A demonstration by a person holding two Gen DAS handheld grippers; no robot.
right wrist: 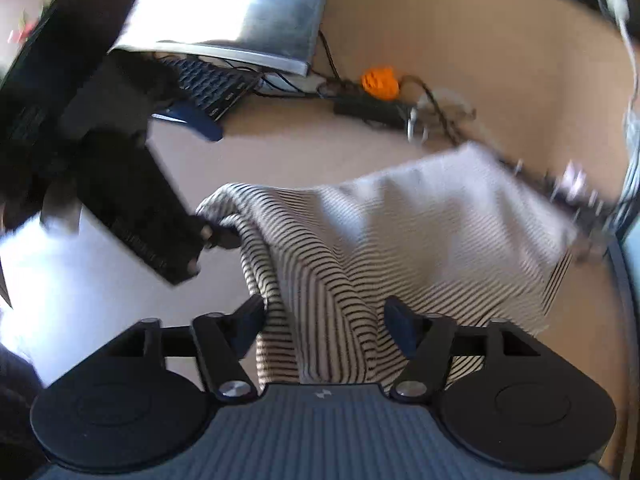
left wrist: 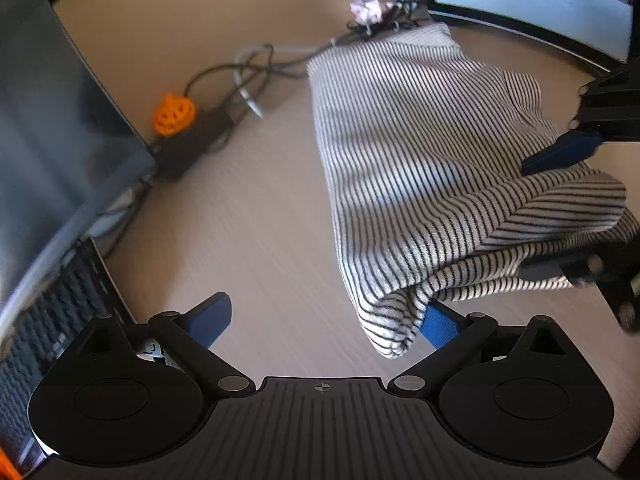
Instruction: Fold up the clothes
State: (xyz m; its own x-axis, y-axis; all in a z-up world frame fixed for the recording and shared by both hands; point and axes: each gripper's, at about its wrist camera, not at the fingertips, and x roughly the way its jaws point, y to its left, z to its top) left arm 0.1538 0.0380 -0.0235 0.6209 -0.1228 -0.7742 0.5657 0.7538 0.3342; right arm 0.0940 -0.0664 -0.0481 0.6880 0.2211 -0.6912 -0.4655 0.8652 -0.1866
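A black-and-white striped garment (left wrist: pixel 412 168) lies partly folded on the beige table (left wrist: pixel 256 232). Its near folded corner hangs over the right blue pad of my left gripper (left wrist: pixel 326 320), which stands wide open with nothing pinched. At the right edge of that view my right gripper (left wrist: pixel 556 212) has cloth between its spread fingers. In the right wrist view the striped garment (right wrist: pixel 400 232) runs down between the fingers of the right gripper (right wrist: pixel 324 320), which are apart. The left gripper (right wrist: pixel 208 180) shows at the left, one finger touching the cloth's fold.
An orange pumpkin figure (left wrist: pixel 174 114) sits by a black box and tangled cables (left wrist: pixel 248 76) behind the garment. A keyboard (left wrist: pixel 60 300) and a grey laptop lid are at the left. A monitor (left wrist: pixel 520 8) stands at the back right.
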